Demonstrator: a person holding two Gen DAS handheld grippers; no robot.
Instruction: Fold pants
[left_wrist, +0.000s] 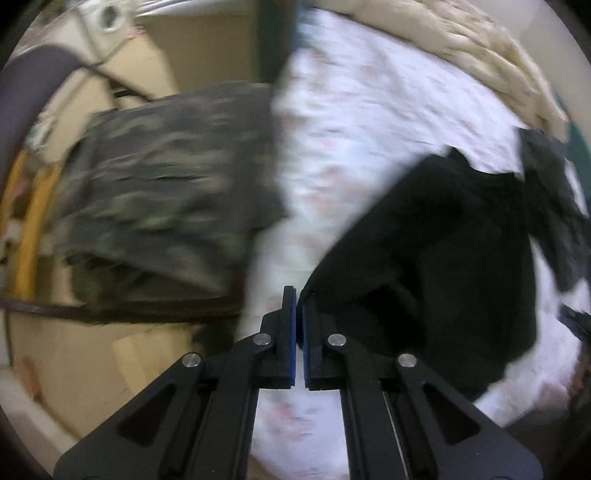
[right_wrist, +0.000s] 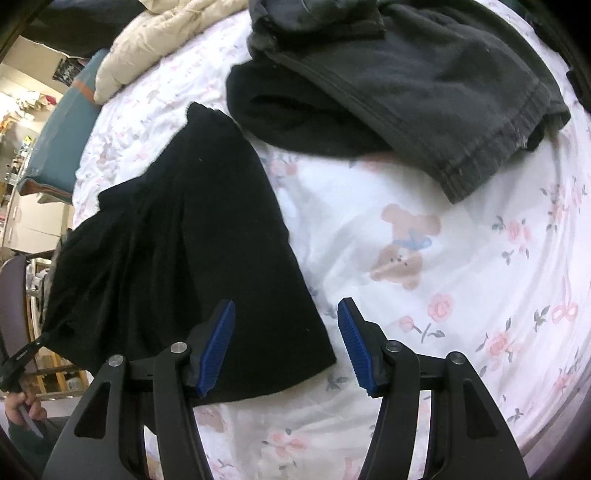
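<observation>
Black fabric pants (right_wrist: 192, 240) lie on our white floral bedsheet (right_wrist: 461, 277); our left gripper (left_wrist: 298, 295) pinches their edge, our right gripper (right_wrist: 286, 314) hovers, fingers apart.

both wrist views close above bed (right_wrist: 480, 206), sharing black pants (left_wrist: 424, 251)

Right tongs (right_wrist: 286, 343) are wide open over the bed (right_wrist: 461, 258), hovering at the bottom edge of the black pants (right_wrist: 192, 240). The left pad overlaps the pants. Up past the pants there's a pile of dark grey clothes (right_wrist: 424, 85).
</observation>
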